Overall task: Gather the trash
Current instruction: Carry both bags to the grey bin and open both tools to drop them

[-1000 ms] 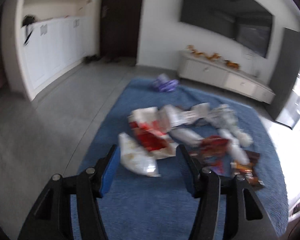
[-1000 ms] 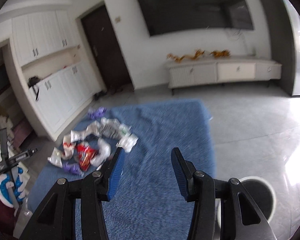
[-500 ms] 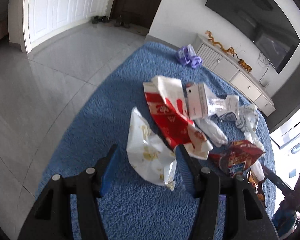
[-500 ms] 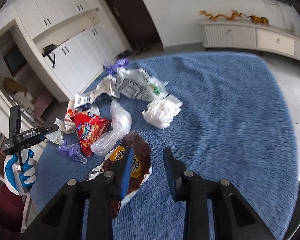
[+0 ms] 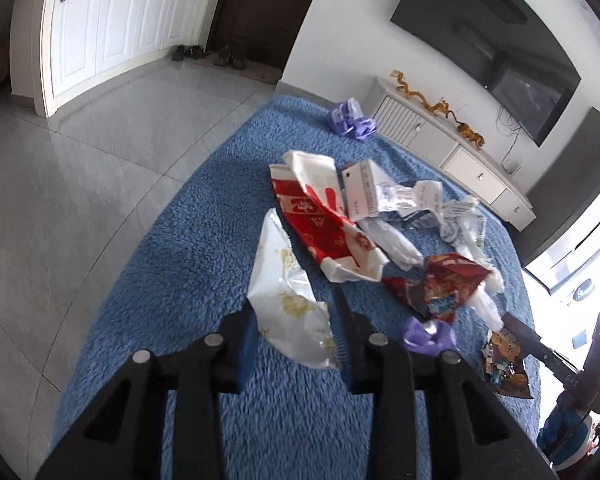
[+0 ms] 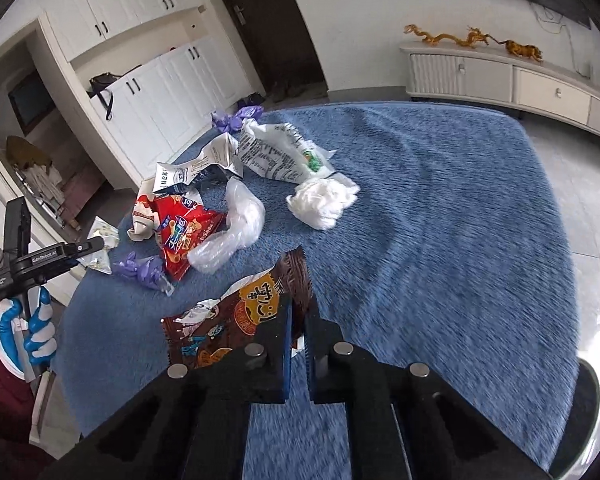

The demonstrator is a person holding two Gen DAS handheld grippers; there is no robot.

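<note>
Right gripper [image 6: 297, 322] clamped on brown snack wrapper [image 6: 236, 320], blue rug [image 6: 440, 220].

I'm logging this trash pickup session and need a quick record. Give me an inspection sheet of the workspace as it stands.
Surface: blue rug on grey tiled floor.
Job's things: white wrapper; brown snack bag; red snack bag; red-and-white bag; clear plastic bag; white tissue wad; printed white bags; purple bits.
Clutter: shoes by the dark door.
Grippers: left gripper closing around the white wrapper; right gripper shut on the brown snack bag.
Cables: wires below the wall TV.
Surroundings: white cabinets, low sideboard with gold dragon figures.
</note>
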